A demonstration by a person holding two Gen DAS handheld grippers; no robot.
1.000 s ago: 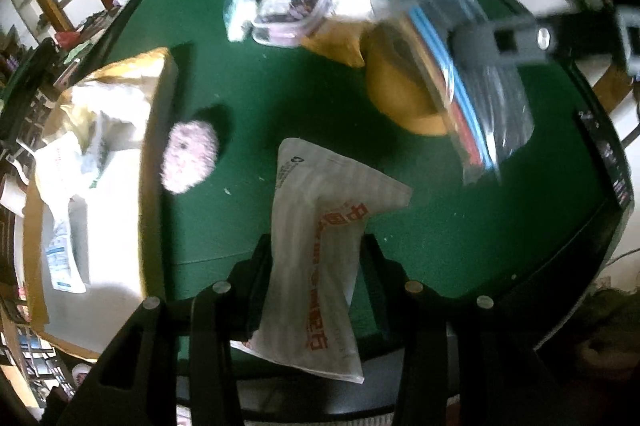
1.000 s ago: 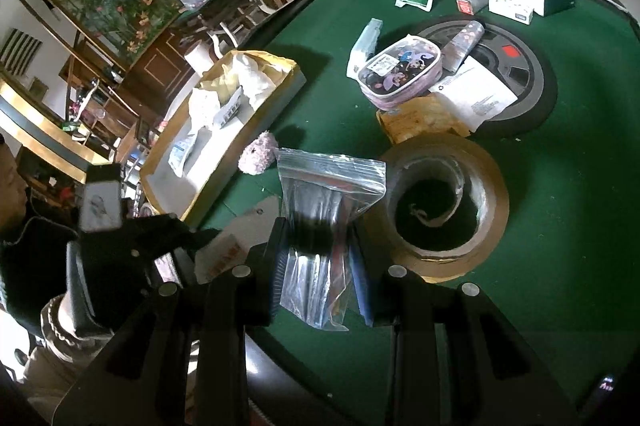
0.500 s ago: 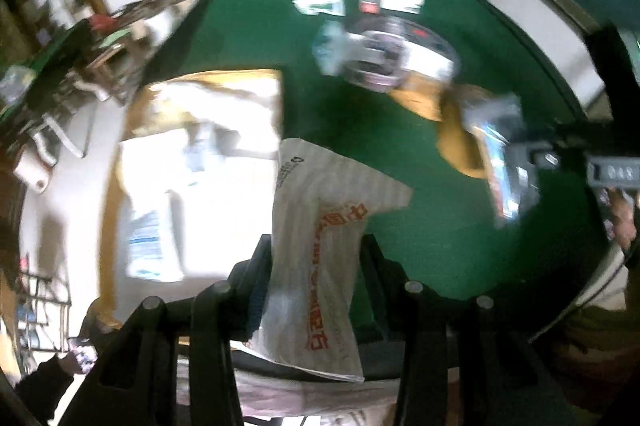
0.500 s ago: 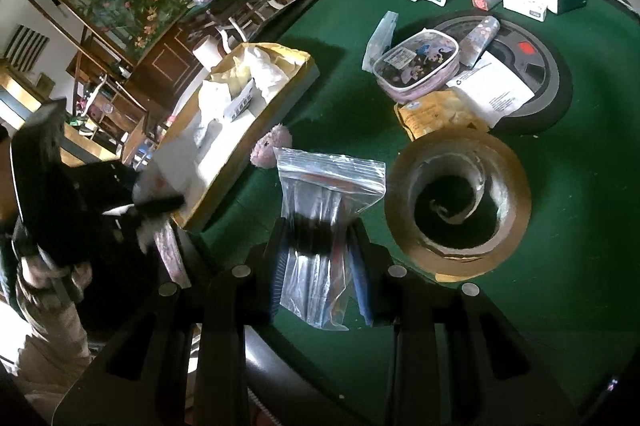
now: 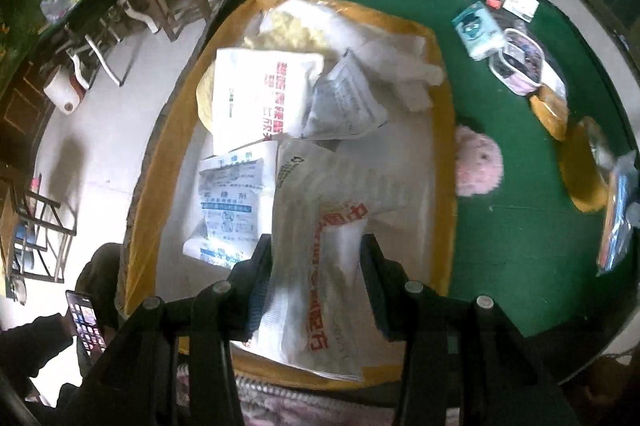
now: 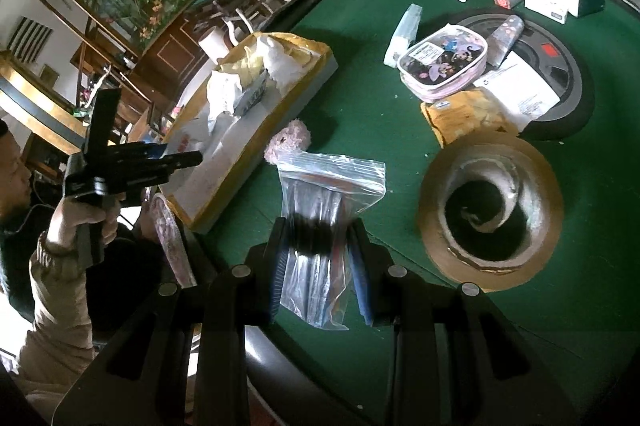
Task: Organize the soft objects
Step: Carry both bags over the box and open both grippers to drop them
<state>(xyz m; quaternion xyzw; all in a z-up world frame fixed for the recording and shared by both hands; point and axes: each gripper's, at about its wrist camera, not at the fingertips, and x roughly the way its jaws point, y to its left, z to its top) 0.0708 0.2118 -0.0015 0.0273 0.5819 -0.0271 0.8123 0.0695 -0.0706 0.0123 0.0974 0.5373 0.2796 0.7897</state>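
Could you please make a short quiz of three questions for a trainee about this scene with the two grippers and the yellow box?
1. True or false: the left gripper holds a white packet with red print above the yellow box.
2. What does the right gripper hold? A) a clear zip bag; B) the tape roll; C) the pink pompom.
3. Where does the pink pompom lie: inside the yellow box or on the green table beside it?

Key
1. True.
2. A.
3. On the green table, just outside the box wall.
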